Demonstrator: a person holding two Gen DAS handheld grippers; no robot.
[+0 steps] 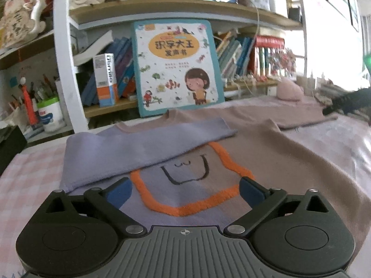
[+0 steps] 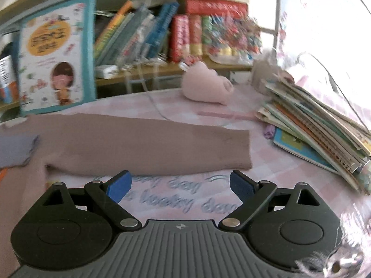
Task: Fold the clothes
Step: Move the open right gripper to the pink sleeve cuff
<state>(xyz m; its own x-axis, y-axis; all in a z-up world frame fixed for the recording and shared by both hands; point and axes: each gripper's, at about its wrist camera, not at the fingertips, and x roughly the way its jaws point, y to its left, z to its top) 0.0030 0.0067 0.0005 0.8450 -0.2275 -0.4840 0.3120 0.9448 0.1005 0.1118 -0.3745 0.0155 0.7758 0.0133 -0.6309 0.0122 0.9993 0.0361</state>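
A two-tone sweater (image 1: 266, 157), lilac on its left half and brown on its right, lies flat on the pink checked cloth (image 1: 27, 176). An orange-outlined face patch (image 1: 185, 180) marks its chest. The lilac sleeve (image 1: 143, 148) is folded across the chest. My left gripper (image 1: 185, 191) hovers open over the patch, with nothing between its blue pads. In the right wrist view the brown sleeve (image 2: 148, 146) stretches out to the right, its cuff (image 2: 243, 148) flat on the cloth. My right gripper (image 2: 180, 186) stands open just in front of that sleeve, empty.
A picture book (image 1: 176, 67) leans on the bookshelf (image 1: 162, 11) behind the table. A leaning stack of books (image 2: 320, 134) sits right of the brown cuff. A pink plush toy (image 2: 206, 85) lies at the back. A pen pot (image 1: 49, 113) stands at far left.
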